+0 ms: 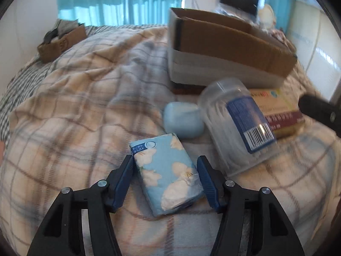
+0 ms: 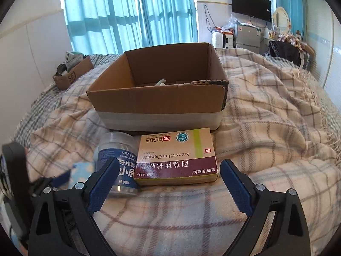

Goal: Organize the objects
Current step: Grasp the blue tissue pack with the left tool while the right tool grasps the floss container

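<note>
On the plaid blanket [image 1: 74, 111], the left gripper [image 1: 165, 173] straddles a blue floral tissue pack [image 1: 166, 172]; its 2 pads sit beside the pack's long sides, the left near touching, the right with a slight gap, not visibly squeezing. The right gripper [image 2: 170, 183] stands wide open around an amoxicillin box [image 2: 177, 157], holding nothing. A clear floss jar [image 2: 119, 162] lies between these items, before the open cardboard box [image 2: 157, 104].

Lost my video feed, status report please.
Left gripper open, straddling tissue pack. Right gripper open before amoxicillin box. Floss jar crowds its left finger.
</note>
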Demonstrator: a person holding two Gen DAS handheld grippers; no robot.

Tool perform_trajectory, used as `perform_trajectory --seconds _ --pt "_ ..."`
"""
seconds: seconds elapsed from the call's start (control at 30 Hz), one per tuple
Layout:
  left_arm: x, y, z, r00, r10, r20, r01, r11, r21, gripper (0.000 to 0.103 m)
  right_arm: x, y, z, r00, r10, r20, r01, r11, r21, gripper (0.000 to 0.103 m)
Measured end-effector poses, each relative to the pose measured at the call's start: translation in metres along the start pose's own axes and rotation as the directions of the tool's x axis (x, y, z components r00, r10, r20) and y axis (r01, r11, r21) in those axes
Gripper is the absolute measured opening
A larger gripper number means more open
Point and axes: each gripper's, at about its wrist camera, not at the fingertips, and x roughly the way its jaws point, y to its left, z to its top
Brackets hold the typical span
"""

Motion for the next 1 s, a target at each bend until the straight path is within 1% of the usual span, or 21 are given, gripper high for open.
perform_trajectory --seconds 0.07,0.13,0.27,0.3,0.37,0.43,0.47,0.53,0.57,0.63,0.7,0.73,0.77,0.8,0.87,0.93,1.0 --pt "-0.003 0.003 0.001 1.0 -0.022 -0.006 0.022 1.0 -0.019 0.057 -0.002 -0.001 -0.001 1.0 0.015 -0.001 -0.015 1.0 0.009 0.096" --pt "-0.01 0.013 0.004 0.999 -0.049 -0.022 0.048 0.997 -0.065 0.057 -0.004 0.001 -0.002 0.999 0.034 -0.004 -0.034 0.999 0.015 0.096" --pt "-0.031 0.037 0.016 0.998 -0.059 0.009 0.06 0.992 -0.113 0.057 -0.006 0.014 -0.002 0.997 0.074 -0.016 -0.074 0.997 0.007 0.096" --pt "-0.036 0.044 0.02 0.998 -0.062 0.015 0.064 0.992 -0.112 0.057 -0.004 0.02 -0.003 0.996 0.084 -0.028 -0.084 0.996 -0.002 0.096" --pt "-0.039 0.054 0.026 0.999 -0.04 0.025 0.042 0.995 -0.088 0.057 0.0 0.034 -0.005 0.994 0.096 -0.06 -0.098 0.995 -0.025 0.096" --pt "-0.036 0.064 0.029 1.0 -0.019 0.005 0.019 0.998 -0.055 0.057 0.004 0.047 -0.009 0.99 0.115 -0.086 -0.119 0.992 -0.051 0.095" --pt "-0.033 0.069 0.029 1.0 -0.02 -0.002 0.019 0.998 -0.057 0.057 0.007 0.056 -0.011 0.988 0.118 -0.102 -0.126 0.99 -0.071 0.095" --pt "-0.031 0.079 0.025 1.0 -0.017 0.008 0.018 0.996 -0.088 0.057 0.014 0.07 -0.015 0.984 0.117 -0.133 -0.132 0.985 -0.113 0.083" --pt "-0.027 0.082 0.022 1.0 -0.013 0.0 0.013 0.995 -0.1 0.057 0.019 0.076 -0.017 0.982 0.115 -0.149 -0.134 0.983 -0.127 0.079" --pt "-0.019 0.086 0.019 0.999 -0.02 -0.026 0.017 0.993 -0.116 0.057 0.028 0.085 -0.021 0.979 0.104 -0.175 -0.131 0.98 -0.152 0.078" --pt "-0.012 0.089 0.017 0.998 -0.051 -0.035 0.046 0.99 -0.132 0.057 0.036 0.09 -0.024 0.981 0.066 -0.181 -0.1 0.978 -0.184 0.078" --pt "-0.01 0.089 0.016 0.997 -0.07 -0.04 0.064 0.989 -0.136 0.057 0.041 0.092 -0.024 0.981 0.054 -0.187 -0.091 0.976 -0.198 0.077" --pt "-0.008 0.09 0.015 0.996 -0.078 -0.043 0.072 0.988 -0.139 0.057 0.045 0.092 -0.023 0.98 0.051 -0.192 -0.09 0.976 -0.197 0.075" --pt "-0.007 0.091 0.014 0.996 -0.081 -0.044 0.074 0.987 -0.145 0.057 0.05 0.092 -0.022 0.978 0.055 -0.199 -0.093 0.978 -0.185 0.071" --pt "-0.005 0.093 0.013 0.995 -0.088 -0.045 0.081 0.985 -0.153 0.057 0.059 0.09 -0.021 0.975 0.061 -0.214 -0.096 0.982 -0.162 0.068" --pt "-0.004 0.094 0.012 0.994 -0.098 -0.04 0.091 0.983 -0.162 0.057 0.068 0.089 -0.021 0.973 0.046 -0.226 -0.083 0.984 -0.158 0.063" --pt "-0.003 0.094 0.011 0.994 -0.102 -0.044 0.093 0.981 -0.167 0.057 0.069 0.087 -0.02 0.972 0.05 -0.229 -0.085 0.986 -0.145 0.063"
